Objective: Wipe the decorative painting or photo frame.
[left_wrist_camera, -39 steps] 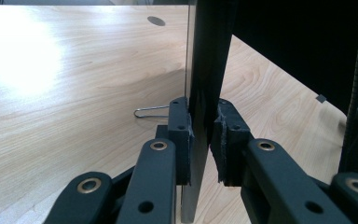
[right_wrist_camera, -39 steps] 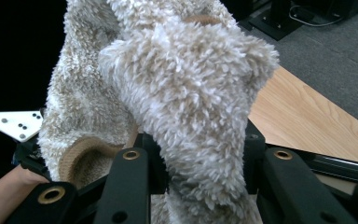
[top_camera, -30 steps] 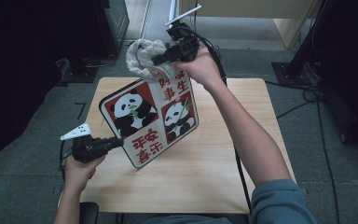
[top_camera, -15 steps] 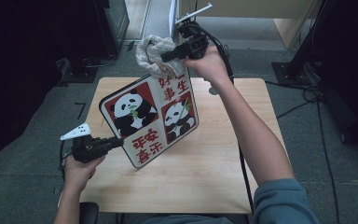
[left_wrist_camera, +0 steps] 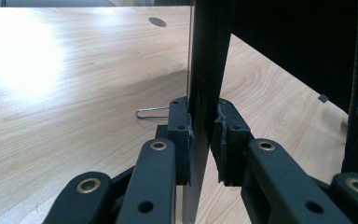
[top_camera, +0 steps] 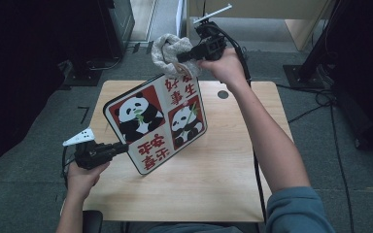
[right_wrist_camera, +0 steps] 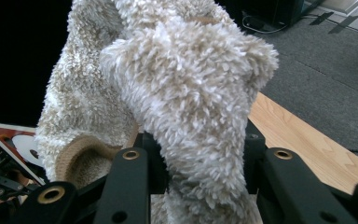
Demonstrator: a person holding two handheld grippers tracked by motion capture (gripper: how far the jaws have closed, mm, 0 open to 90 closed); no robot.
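At the left, the left gripper point(top_camera: 121, 148) has its jaws clamped on the lower edge of the panda board point(top_camera: 158, 121), holding it tilted above the wooden table point(top_camera: 223, 174). Farther right, the right gripper point(top_camera: 182, 56) pinches a fluffy beige cloth point(top_camera: 167, 48) at the board's top edge.

A fluffy, cream cloth point(right_wrist_camera: 168, 84) of rough pile; a smooth, glossy printed panda board point(top_camera: 158, 121); pale wood-grain tabletop point(left_wrist_camera: 65, 93) with sheen; matt black plastic claws.
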